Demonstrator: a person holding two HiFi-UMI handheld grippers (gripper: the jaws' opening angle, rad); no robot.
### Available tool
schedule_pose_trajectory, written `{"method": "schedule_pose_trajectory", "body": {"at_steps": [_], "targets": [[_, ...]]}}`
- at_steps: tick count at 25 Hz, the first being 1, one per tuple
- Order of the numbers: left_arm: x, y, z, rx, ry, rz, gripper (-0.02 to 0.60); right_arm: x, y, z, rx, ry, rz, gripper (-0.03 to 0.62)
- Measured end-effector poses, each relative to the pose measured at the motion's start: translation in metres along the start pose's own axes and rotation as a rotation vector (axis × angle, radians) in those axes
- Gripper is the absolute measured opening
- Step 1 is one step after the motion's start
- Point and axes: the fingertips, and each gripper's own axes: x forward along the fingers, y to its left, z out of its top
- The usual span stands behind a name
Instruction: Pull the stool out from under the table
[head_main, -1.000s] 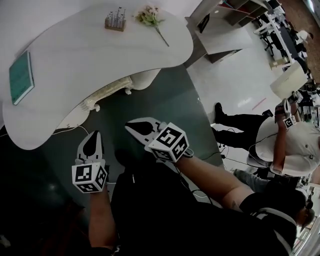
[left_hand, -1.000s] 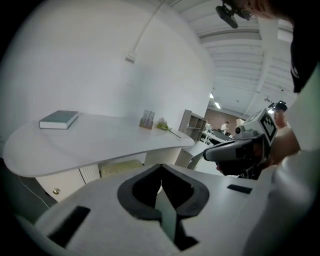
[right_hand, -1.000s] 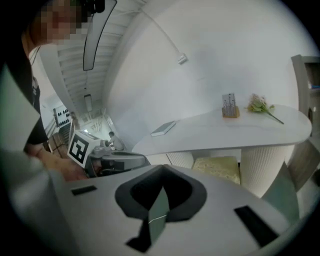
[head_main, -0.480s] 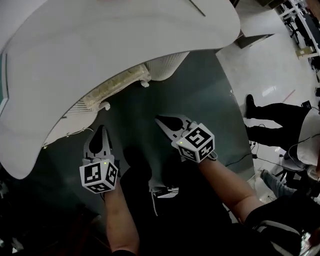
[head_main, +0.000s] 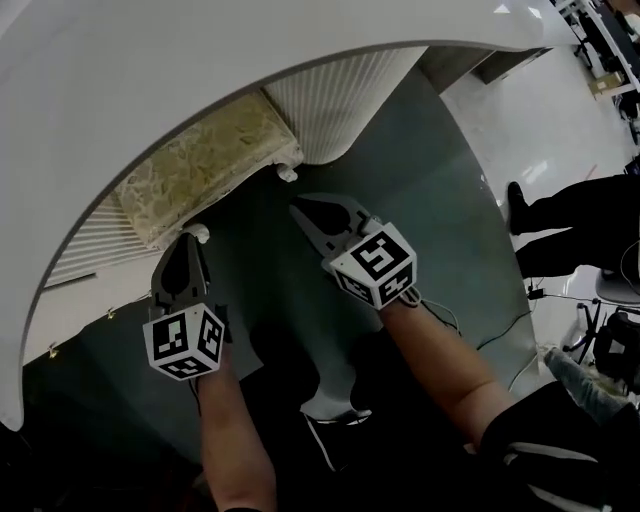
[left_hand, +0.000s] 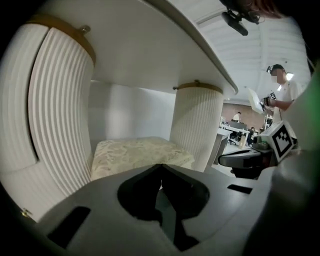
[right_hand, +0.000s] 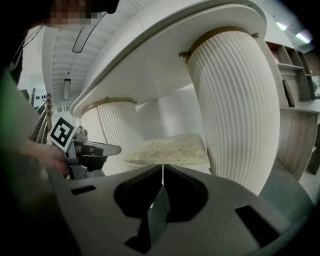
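The stool, with a cream patterned cushion (head_main: 195, 165) and white feet, stands tucked under the white table (head_main: 150, 60) between two ribbed white legs (head_main: 335, 105). My left gripper (head_main: 187, 245) is shut and empty, its tip just short of the stool's near-left foot (head_main: 197, 233). My right gripper (head_main: 302, 209) is shut too, holding nothing, close below the near-right foot (head_main: 288, 175). The left gripper view has the cushion (left_hand: 137, 152) straight beyond the closed left gripper (left_hand: 161, 166). In the right gripper view the stool's cushion (right_hand: 172, 149) lies beyond the closed right gripper (right_hand: 163, 167).
The table edge overhangs the stool, and ribbed legs (right_hand: 240, 110) flank it on both sides. The floor is dark green (head_main: 420, 230). My own shoe (head_main: 330, 410) is below the grippers. A person's dark legs (head_main: 575, 215) and cables (head_main: 500, 320) are at the right.
The view has dropped closer under the table, so the tabletop items are gone from sight. Both grippers have moved forward toward the stool's front feet, still shut.
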Motion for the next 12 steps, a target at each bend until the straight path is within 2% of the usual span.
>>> {"method": "schedule_pose_trajectory", "body": {"at_steps": [5, 7, 10, 12], "targets": [[-0.007, 0.047, -0.028, -0.035, 0.004, 0.052, 0.009, 0.023, -0.023, -0.020, -0.086, -0.026, -0.004, 0.043], [-0.006, 0.057, -0.030, -0.017, -0.009, 0.067, 0.009, 0.026, -0.032, -0.024, -0.123, -0.040, -0.005, 0.058], [-0.008, 0.063, -0.045, 0.035, 0.016, 0.071, 0.014, 0.034, -0.042, -0.038, -0.181, -0.022, 0.002, 0.099], [-0.011, 0.069, -0.058, 0.021, 0.029, 0.076, 0.022, 0.047, -0.047, -0.046, -0.223, 0.001, 0.014, 0.149]]}}
